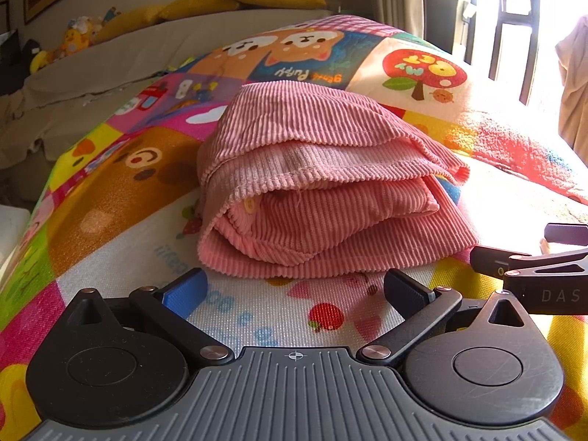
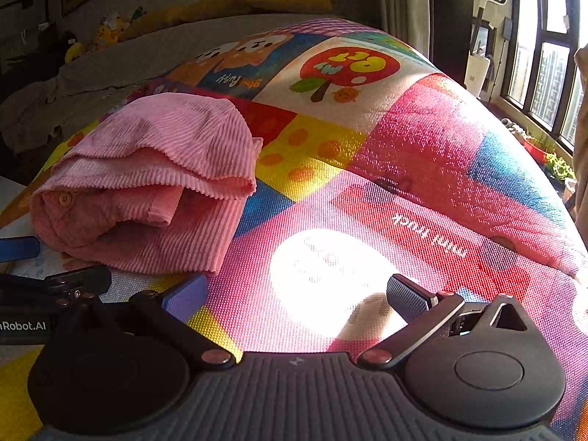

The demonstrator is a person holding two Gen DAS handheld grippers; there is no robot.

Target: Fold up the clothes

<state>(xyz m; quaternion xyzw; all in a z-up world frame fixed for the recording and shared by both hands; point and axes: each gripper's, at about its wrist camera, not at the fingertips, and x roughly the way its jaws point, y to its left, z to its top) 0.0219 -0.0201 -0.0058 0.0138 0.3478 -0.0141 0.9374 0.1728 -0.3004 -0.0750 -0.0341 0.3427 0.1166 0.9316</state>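
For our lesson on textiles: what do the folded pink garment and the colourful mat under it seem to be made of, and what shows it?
Pink garment: probably corduroy, soft and matte, judging by its fine parallel ribs and stitched hems.
Colourful mat: seemingly a woven or textured printed sheet, possibly synthetic; a fine grid grain glints slightly in the sunlight.

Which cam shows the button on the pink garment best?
Left wrist: the folded pink garment sits centred and close, its button well lit inside the fold. Right wrist also shows the button, but off to the left and dimmer.
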